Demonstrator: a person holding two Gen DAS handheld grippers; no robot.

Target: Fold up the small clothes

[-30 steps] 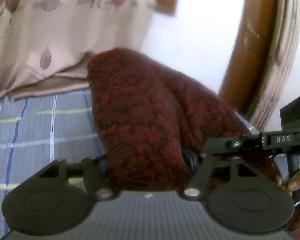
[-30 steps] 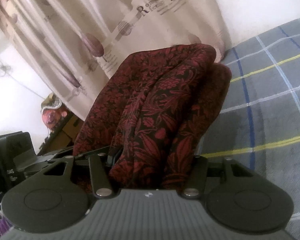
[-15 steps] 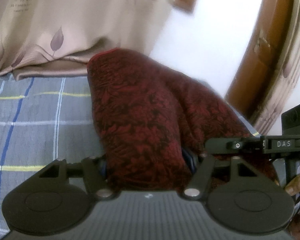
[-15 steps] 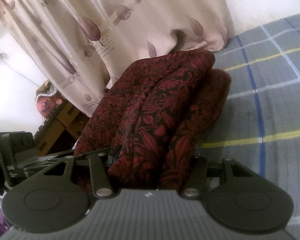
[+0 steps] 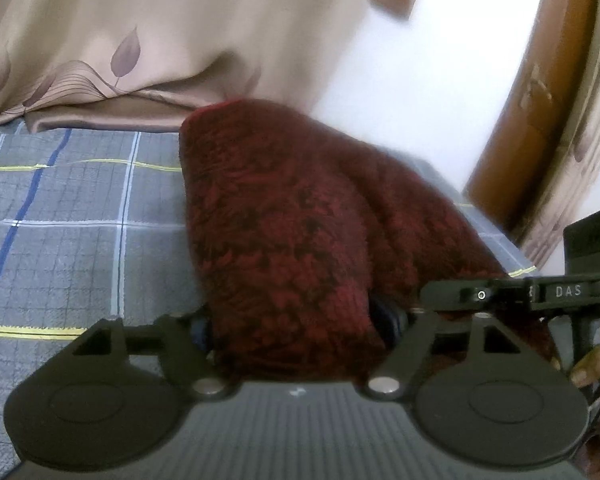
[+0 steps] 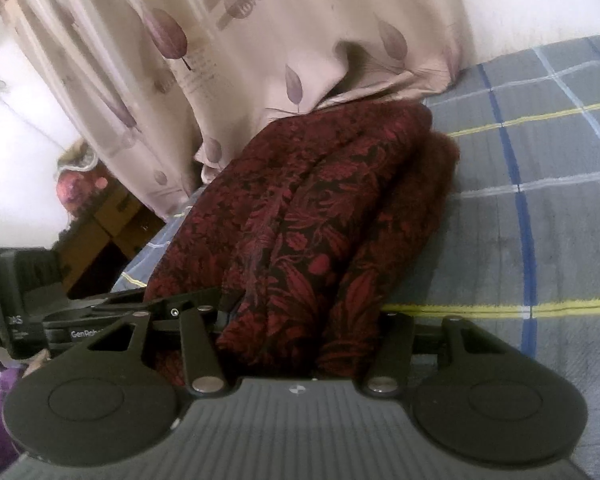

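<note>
A dark red garment with a black floral print (image 5: 300, 232) hangs bunched from both grippers over a grey plaid bedsheet (image 5: 68, 216). My left gripper (image 5: 296, 324) is shut on one edge of the garment. My right gripper (image 6: 304, 328) is shut on the other edge of the garment (image 6: 300, 216). The cloth hides the fingertips of both. The right gripper's body shows at the right of the left wrist view (image 5: 540, 292); the left gripper's body shows at the left of the right wrist view (image 6: 60, 320).
A beige leaf-print curtain (image 5: 120, 40) hangs behind the bed and rests on the sheet. A brown wooden door frame (image 5: 532, 100) stands at the right. Wooden furniture (image 6: 108, 224) sits beside the bed at the left of the right wrist view.
Both grippers have tilted down with the garment: more bedsheet and less curtain shows. The grips on the cloth are unchanged.
</note>
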